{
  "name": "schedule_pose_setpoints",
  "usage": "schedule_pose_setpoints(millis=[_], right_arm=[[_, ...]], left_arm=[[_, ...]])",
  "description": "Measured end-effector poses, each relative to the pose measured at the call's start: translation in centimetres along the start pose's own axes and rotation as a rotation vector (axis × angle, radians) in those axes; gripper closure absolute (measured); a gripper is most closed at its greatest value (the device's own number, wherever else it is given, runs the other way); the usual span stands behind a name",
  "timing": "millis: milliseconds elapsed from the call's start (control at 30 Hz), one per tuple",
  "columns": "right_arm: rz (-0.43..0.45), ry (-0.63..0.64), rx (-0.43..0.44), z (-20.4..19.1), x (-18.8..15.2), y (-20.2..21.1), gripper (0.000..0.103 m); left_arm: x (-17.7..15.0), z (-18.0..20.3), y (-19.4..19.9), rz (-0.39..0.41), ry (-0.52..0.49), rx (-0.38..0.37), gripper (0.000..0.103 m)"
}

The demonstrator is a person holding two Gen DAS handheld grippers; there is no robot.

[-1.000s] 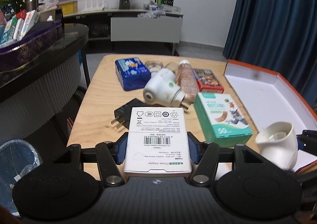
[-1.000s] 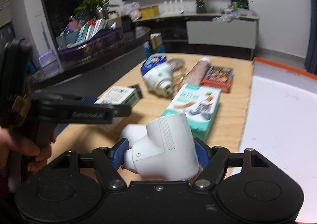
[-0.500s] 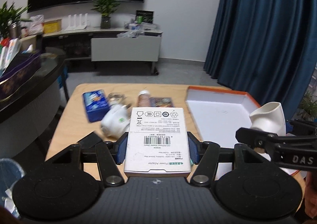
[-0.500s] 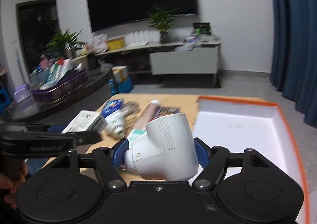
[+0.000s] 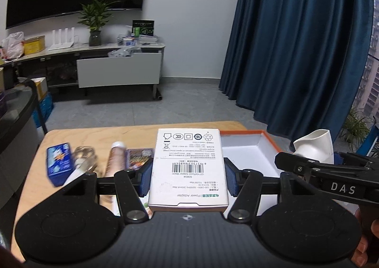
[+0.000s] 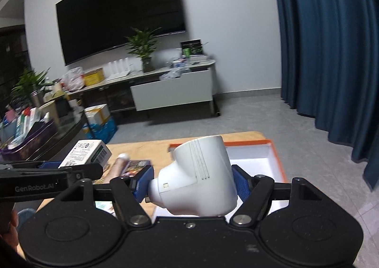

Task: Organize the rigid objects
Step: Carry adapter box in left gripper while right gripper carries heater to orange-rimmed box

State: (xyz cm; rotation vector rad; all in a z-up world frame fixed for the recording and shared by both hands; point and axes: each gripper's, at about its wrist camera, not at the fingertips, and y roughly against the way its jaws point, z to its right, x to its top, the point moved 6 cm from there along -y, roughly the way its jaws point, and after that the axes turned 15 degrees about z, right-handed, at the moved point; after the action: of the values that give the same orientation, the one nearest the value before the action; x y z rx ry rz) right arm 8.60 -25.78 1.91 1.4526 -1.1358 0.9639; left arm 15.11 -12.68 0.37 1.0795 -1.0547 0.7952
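I see a room with a grey tiled floor (image 5: 113,111), a dark blue curtain (image 5: 296,42) on the right and a big black screen (image 6: 118,21) on the white wall above a long low cabinet (image 5: 118,68) carrying a potted plant (image 5: 94,23). Nearer me is a light wooden table (image 5: 94,135) with an orange-rimmed white tray (image 5: 246,149) at its right end. On the bare wood lie a blue tin (image 5: 59,161), a tube-like bottle (image 5: 116,159) and a patterned flat box (image 5: 139,156). My left gripper (image 5: 187,177) pinches a white adapter box (image 5: 189,166) above the table beside the tray; my right gripper (image 6: 191,185) pinches a white plug-in device (image 6: 199,177) over the tray.
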Motion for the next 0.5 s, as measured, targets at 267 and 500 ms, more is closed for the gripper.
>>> schedule_pose_setpoints(millis=[267,500], right_arm=[[-0.011,-0.048,-0.054,2.7,0.8,-1.9,0.018],[-0.007,-0.052,-0.07,4.0,2.1,-3.4,0.018]], left_arm=[[0.7,1.4,-2.9,-0.038,-0.006,-0.037,0.043],[1.2,2.3,-3.9,-0.04,-0.012,-0.042,0.043]])
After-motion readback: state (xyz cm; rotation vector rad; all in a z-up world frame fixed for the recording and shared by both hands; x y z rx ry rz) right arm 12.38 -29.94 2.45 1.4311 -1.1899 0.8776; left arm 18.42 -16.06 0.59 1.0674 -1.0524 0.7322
